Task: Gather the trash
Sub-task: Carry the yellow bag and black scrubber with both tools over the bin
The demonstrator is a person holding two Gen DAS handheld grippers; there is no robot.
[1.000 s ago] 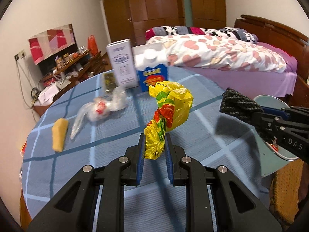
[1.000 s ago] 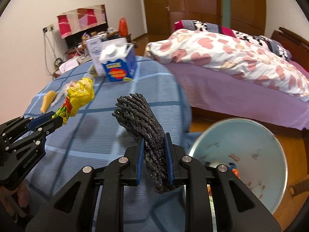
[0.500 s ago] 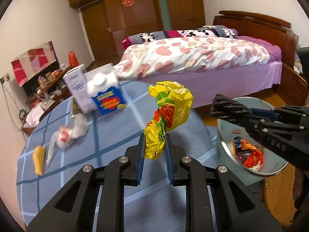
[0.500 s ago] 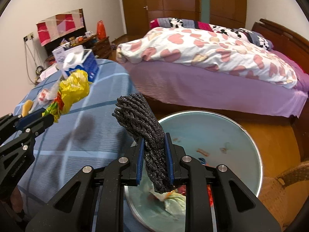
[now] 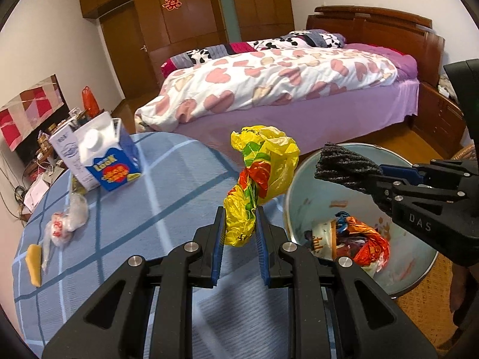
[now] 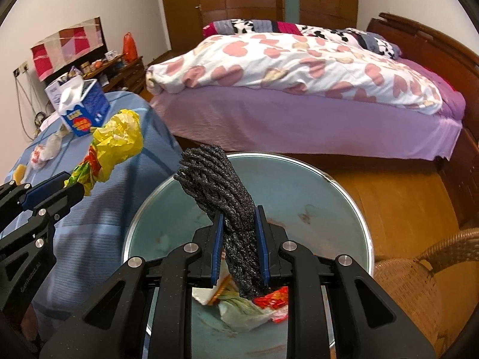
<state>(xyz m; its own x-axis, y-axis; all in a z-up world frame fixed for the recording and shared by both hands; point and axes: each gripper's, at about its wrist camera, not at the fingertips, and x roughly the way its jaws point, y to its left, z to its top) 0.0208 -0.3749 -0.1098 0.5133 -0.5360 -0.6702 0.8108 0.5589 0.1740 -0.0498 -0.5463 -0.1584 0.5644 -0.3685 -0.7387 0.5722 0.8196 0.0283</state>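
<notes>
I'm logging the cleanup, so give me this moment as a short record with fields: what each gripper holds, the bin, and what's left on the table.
left gripper: shut on yellow plastic bag
right gripper: shut on dark rope bundle, above bin
bin: round, beside table, wrappers inside
table: carton, white box, clear bag, yellow piece

Black tongs [image 5: 239, 239] with blue pads, silver screws, and white "DAS" lettering.

crinkly glossy plastic bag [image 5: 263, 176], rough dark woven cloth [image 6: 227, 197], smooth enamelled bin [image 6: 338, 200].
</notes>
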